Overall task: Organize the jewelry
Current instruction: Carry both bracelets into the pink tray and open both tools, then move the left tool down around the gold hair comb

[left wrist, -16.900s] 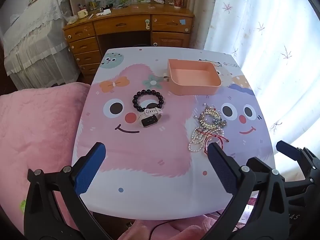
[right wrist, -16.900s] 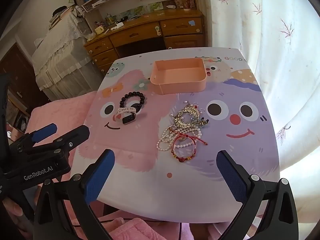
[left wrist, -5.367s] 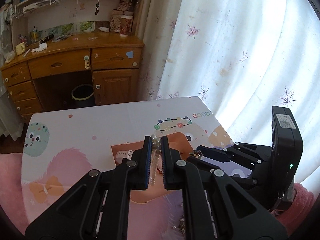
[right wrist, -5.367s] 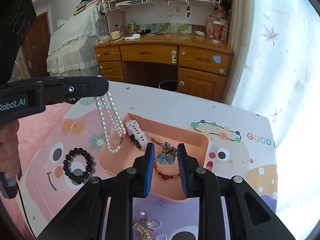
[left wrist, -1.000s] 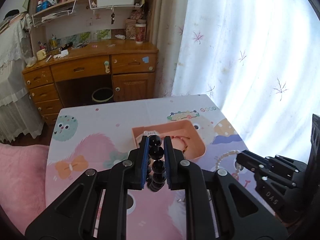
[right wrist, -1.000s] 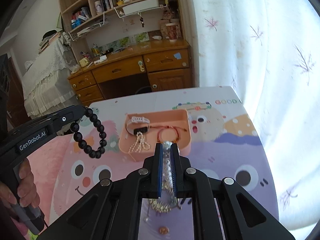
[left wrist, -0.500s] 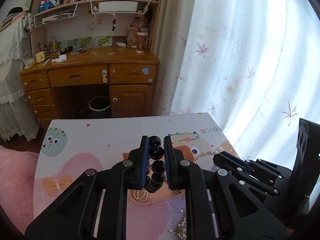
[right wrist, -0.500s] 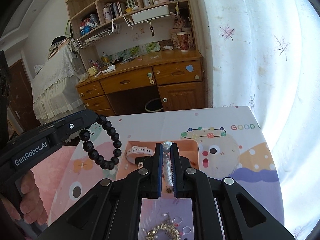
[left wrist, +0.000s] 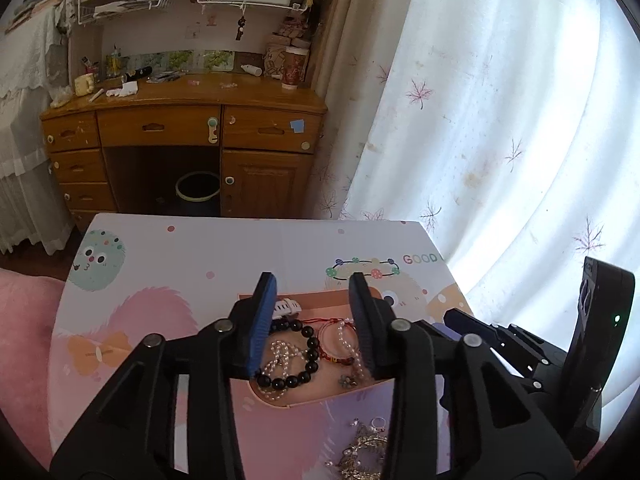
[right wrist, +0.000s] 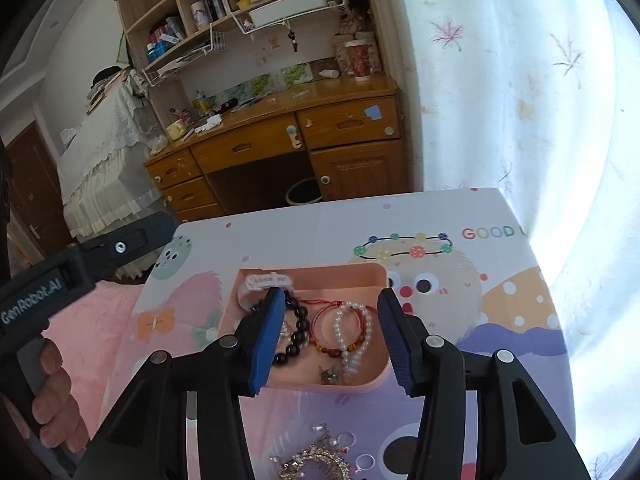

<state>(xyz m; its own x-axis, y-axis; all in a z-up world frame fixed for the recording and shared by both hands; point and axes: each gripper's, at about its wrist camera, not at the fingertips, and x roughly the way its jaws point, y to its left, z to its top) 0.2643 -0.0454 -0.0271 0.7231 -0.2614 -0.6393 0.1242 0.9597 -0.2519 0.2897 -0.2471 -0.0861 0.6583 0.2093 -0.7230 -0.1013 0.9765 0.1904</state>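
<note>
Gold jewelry pile (right wrist: 320,462) lay on the table, on the near side of the pink tray (right wrist: 372,278), closest below the right gripper (right wrist: 330,336). Both right and left gripper (left wrist: 312,320) jaws were opening, empty, above the tray; black bead bracelet (left wrist: 298,354) lay inside.

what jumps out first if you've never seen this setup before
The pink tray in the middle of the cartoon-printed table, holding a black bead bracelet, a pearl bracelet and a red string bracelet. Both the right gripper and the left gripper hang over it, jaws opening, nothing held. Gold jewelry lies on the table below the tray.
</note>
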